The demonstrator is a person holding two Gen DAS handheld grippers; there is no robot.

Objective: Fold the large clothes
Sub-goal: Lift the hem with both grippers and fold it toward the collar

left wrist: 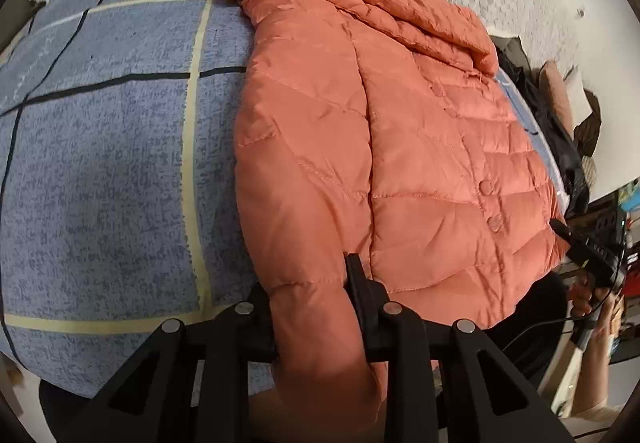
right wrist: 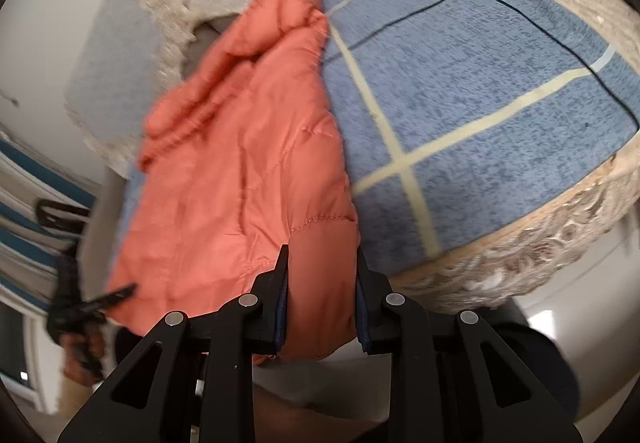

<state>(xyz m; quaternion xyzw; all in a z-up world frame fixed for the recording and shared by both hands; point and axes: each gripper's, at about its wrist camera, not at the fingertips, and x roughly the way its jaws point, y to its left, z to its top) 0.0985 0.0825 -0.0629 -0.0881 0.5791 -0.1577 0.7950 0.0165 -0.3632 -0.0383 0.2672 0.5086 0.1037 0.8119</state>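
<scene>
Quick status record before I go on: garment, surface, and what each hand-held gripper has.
garment: orange puffer jacket, front up, buttoned, lying flat
surface: blue checked bedspread
left hand-held gripper: fingers on either side of the near sleeve end, which hangs off the bed edge
right hand-held gripper: fingers on either side of the jacket's near lower corner
fold: not started
image quality: right wrist view blurred
</scene>
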